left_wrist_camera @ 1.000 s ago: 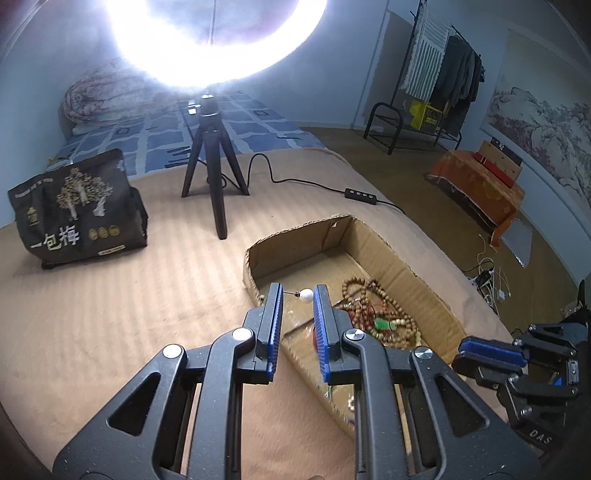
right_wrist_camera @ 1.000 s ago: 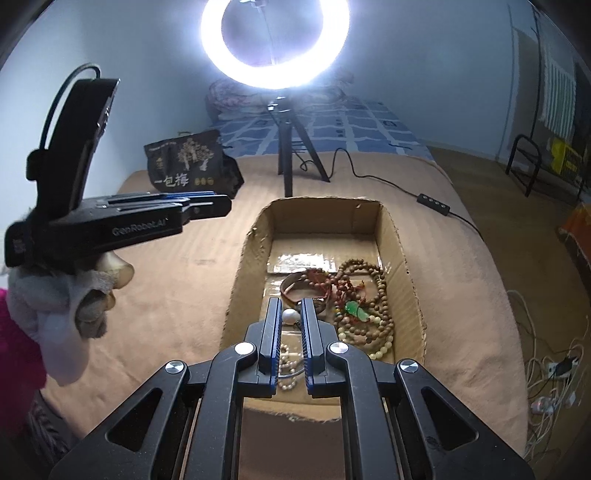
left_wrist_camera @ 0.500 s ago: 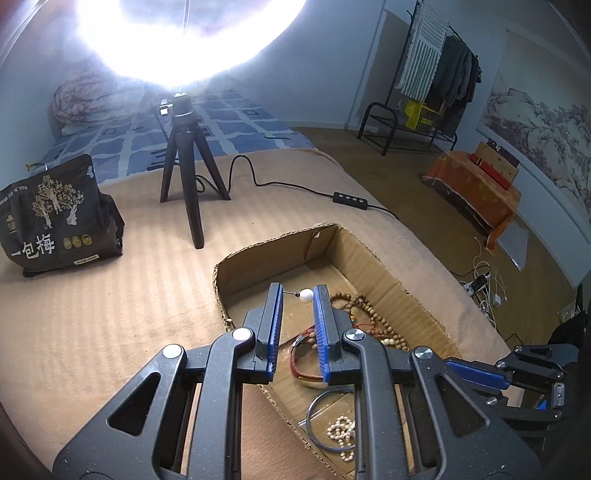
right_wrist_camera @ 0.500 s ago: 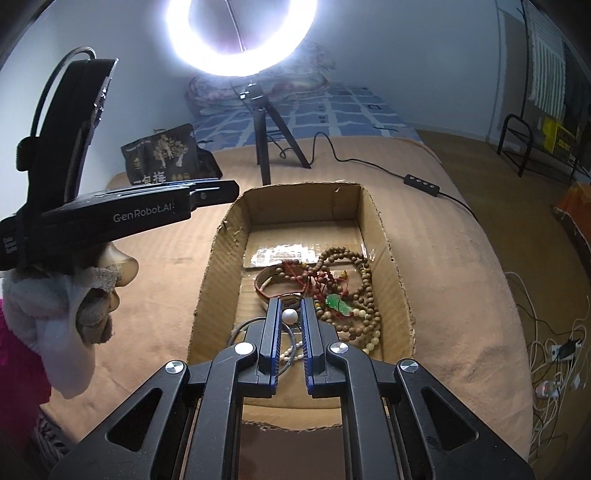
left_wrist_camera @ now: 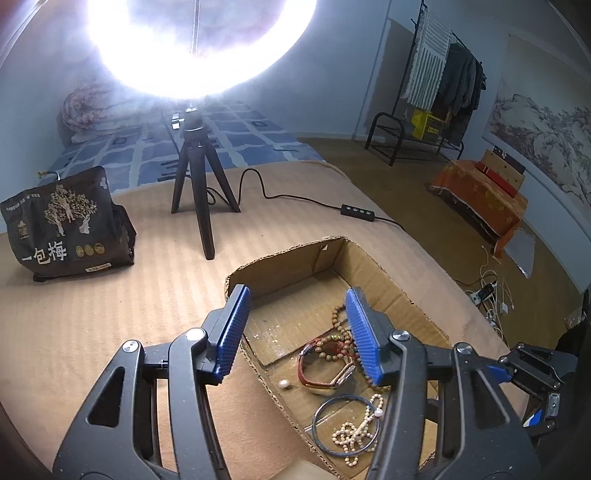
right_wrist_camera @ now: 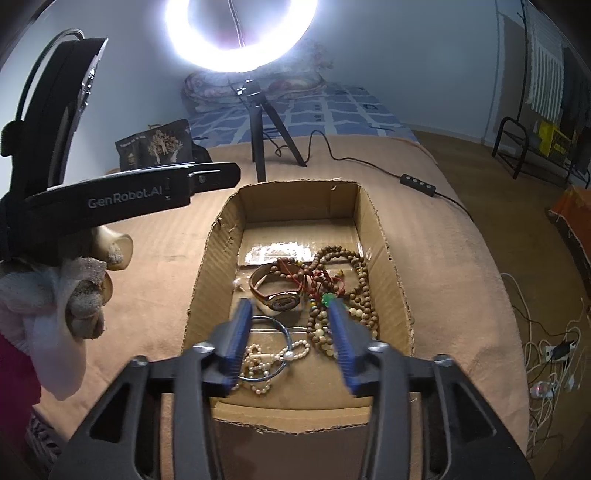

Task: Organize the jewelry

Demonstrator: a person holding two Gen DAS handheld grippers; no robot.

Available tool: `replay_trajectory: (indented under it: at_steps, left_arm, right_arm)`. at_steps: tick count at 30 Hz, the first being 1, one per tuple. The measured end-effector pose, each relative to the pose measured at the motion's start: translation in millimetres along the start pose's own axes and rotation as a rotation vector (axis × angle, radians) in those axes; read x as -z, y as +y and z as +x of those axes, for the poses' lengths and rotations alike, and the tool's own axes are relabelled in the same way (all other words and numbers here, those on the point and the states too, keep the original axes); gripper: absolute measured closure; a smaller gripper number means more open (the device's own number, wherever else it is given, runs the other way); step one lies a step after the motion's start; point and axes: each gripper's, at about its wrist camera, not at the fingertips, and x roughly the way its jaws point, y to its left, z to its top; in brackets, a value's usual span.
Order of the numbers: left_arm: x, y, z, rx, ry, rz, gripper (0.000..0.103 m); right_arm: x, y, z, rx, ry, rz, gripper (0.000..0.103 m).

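Both pairs of jaws have just been opening, and we see them now standing apart with nothing pressed between the blue ribbed pads. We hold our left gripper (left_wrist_camera: 297, 328) over the near left corner of the shallow brown cardboard box (left_wrist_camera: 280, 264), and our right gripper (right_wrist_camera: 291, 336) over the box's near end; its fingers are blurred.

On the box floor, below the left gripper, a small white pearl bead (left_wrist_camera: 283, 384) lies loose beside the red-strapped wristwatch (left_wrist_camera: 325, 373). A second white pearl (right_wrist_camera: 289, 355) rests by the thin blue bangle (right_wrist_camera: 271, 349), touching the strand of small cream pearls (right_wrist_camera: 258, 363) that lies across that bangle. Further in, the long brown wooden bead necklace (right_wrist_camera: 354, 291) is heaped along the right side of the box, tangled with red cord, and a small green pendant (right_wrist_camera: 327, 299) sits in the heap (just by our right gripper's right finger). A clear flat packet (right_wrist_camera: 279, 253) lies on the floor beyond the watch.

The box stands on a tan ribbed bedcover (left_wrist_camera: 92, 314). Beyond it we see the black tripod (left_wrist_camera: 197, 184) of a glaring ring light (right_wrist_camera: 242, 35), its cable with an inline switch (left_wrist_camera: 356, 212) trailing to the right, and a dark printed paper bag (left_wrist_camera: 64, 221) off to the left. From the right wrist view, our gloved left hand (right_wrist_camera: 70, 291) grips the handle of its gripper.
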Motion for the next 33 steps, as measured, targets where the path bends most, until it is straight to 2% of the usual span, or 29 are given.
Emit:
replay_trajectory:
  at_steps: [3,5,11,33]
  left_arm:
    - [0,2,-1,-0.011,-0.003,-0.010,0.032]
    - [0,3,-2,-0.015,-0.007,-0.011,0.031]
    - [0,5,-7,-0.027,-0.010,-0.021,0.025]
    - [-2,-1,-61,-0.053,-0.064,0.013,0.025]
  right_arm:
    - [0,1,-1,0.011,-0.003,-0.004,0.045]
    - [0,2,-3,0.026,-0.015,-0.004,0.032]
    - [-2,7,-6,0.067,-0.028,-0.013,0.027]
    - [-8,21,-44,0.115,-0.094,-0.046,0.026]
